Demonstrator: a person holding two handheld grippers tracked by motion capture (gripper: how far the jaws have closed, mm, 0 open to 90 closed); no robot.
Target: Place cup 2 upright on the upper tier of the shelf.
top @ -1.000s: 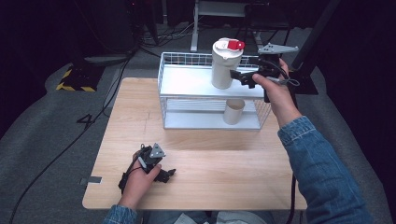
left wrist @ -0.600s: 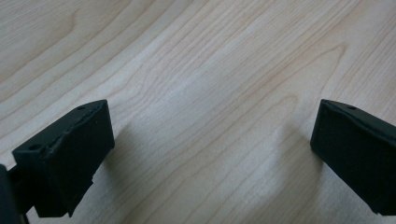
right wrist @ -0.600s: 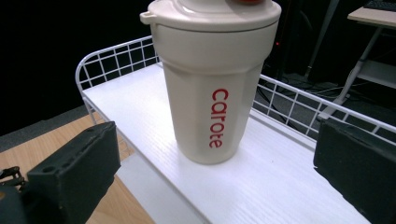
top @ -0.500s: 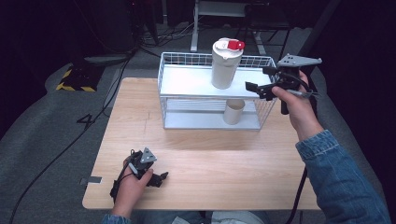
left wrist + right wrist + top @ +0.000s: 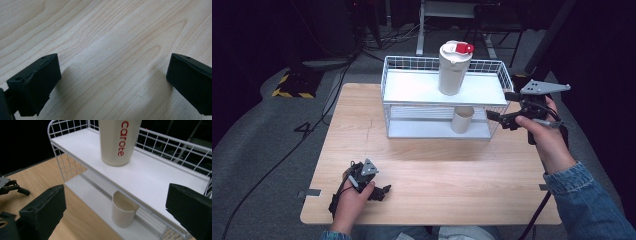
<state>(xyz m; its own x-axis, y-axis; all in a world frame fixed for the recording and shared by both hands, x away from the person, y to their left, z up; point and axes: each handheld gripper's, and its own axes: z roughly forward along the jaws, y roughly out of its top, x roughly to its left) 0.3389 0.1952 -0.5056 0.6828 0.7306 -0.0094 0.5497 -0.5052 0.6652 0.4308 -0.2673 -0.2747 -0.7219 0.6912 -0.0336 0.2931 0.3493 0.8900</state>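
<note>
Left tongs (image 5: 379, 190) rest wide on the pale wooden bench (image 5: 452, 170) near its front-left corner — right tongs (image 5: 499, 107), wide, empty, beside the white wire two-tier rack (image 5: 412, 87).

Readable lettering
Ahead of my right gripper (image 5: 113, 217), the cream tumbler (image 5: 119, 141) reads "carote" in red, running vertically.
</note>
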